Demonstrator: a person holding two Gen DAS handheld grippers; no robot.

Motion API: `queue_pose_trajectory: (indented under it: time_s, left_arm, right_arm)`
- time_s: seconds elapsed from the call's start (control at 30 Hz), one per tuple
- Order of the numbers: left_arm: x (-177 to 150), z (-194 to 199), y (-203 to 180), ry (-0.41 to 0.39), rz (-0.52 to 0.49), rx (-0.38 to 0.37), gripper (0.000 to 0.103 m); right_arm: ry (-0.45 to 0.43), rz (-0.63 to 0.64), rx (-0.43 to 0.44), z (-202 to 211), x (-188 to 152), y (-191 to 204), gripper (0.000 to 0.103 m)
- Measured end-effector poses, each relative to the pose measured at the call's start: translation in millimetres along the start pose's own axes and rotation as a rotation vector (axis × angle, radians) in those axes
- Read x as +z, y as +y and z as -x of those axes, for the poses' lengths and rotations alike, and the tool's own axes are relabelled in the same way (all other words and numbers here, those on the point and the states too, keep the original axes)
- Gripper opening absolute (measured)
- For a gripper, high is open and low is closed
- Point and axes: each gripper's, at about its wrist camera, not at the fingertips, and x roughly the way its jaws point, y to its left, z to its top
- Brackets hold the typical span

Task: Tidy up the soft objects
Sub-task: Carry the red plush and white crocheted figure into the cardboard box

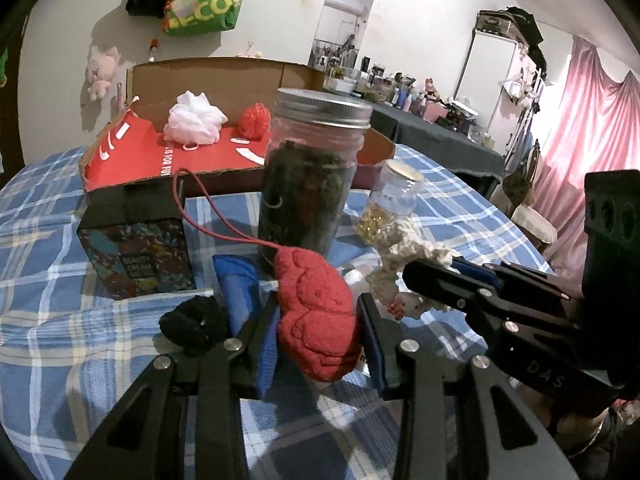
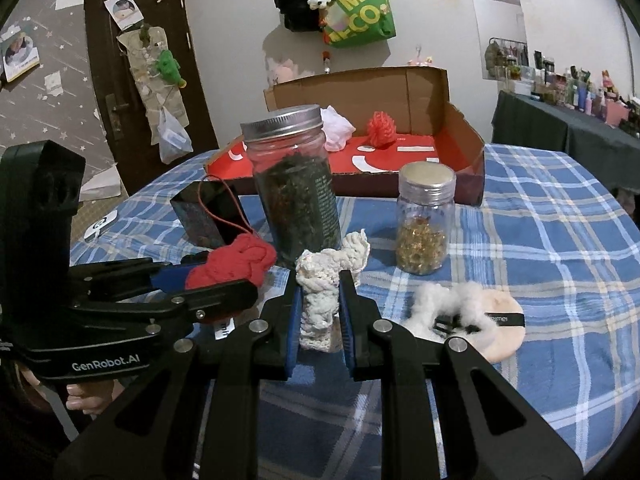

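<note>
My left gripper (image 1: 318, 316) is shut on a red knitted charm (image 1: 316, 312) with a red cord, held just above the blue plaid tablecloth; it also shows in the right wrist view (image 2: 232, 262). My right gripper (image 2: 320, 312) is shut on a cream crocheted piece (image 2: 320, 296), seen in the left wrist view (image 1: 404, 256) too. The open cardboard box (image 1: 192, 160) with a red floor holds a white mesh pouf (image 1: 196, 118) and a red pouf (image 1: 254, 120). A black scrunchie (image 1: 194, 320) lies by my left gripper. A white fluffy clip (image 2: 452, 304) and a pink powder puff (image 2: 504, 336) lie to my right.
A tall lidded jar of dark leaves (image 2: 296, 184) stands just ahead of both grippers. A small jar of gold beads (image 2: 424, 220) stands to its right. A dark patterned box (image 1: 136, 252) sits to the left. A dark side table (image 2: 560, 128) with bottles stands at the far right.
</note>
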Motion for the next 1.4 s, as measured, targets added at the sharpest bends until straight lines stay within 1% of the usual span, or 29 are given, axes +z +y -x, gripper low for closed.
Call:
queue_pose_trajectory:
  time_s: [0.33, 0.4, 0.5, 0.6, 0.77, 0.9, 1.07, 1.17, 1.27, 1.4]
  left_arm:
    - [-0.1, 9.2, 7.0, -0.01, 0.01, 0.007, 0.039]
    - [-0.8, 15.7, 13.1, -0.009, 0.024, 0.01, 0.039]
    - [-0.7, 26.0, 24.0, -0.013, 0.054, 0.009, 0.039]
    - [-1.1, 35.6, 33.0, -0.02, 0.07, 0.018, 0.039]
    - [-2.0, 49.9, 55.5, -0.014, 0.121, 0.025, 0.039]
    - [-3.2, 58.0, 75.4, -0.006, 0.151, 0.058, 0.039]
    - [-3.2, 59.1, 105.6, 0.022, 0.214, 0.088, 0.039]
    - [-3.1, 55.6, 123.5, 0.04, 0.252, 0.093, 0.039]
    - [-1.1, 52.0, 135.5, 0.048, 0.257, 0.12, 0.039]
    - [2.6, 47.1, 146.4, 0.059, 0.249, 0.146, 0.039]
  right_arm:
    - [0.0, -0.007, -0.003, 0.9, 0.2, -4.7, 0.017]
    - [0.002, -0.021, 0.003, 4.7, 0.0, -9.5, 0.017]
    - [0.003, -0.027, -0.011, 10.2, 1.1, -15.9, 0.017]
    - [0.004, -0.057, 0.005, 16.1, 2.8, -22.9, 0.017]
    - [0.011, -0.079, -0.008, 21.6, 4.3, -33.2, 0.017]
    - [0.024, -0.116, -0.001, 23.3, 5.0, -44.7, 0.017]
    - [0.049, -0.157, 0.005, 22.0, 6.5, -59.9, 0.017]
    - [0.058, -0.178, 0.006, 21.5, 8.2, -68.7, 0.017]
    - [0.06, -0.191, 0.005, 21.8, 11.4, -74.2, 0.017]
    - [0.065, -0.195, -0.02, 21.8, 16.9, -81.6, 0.017]
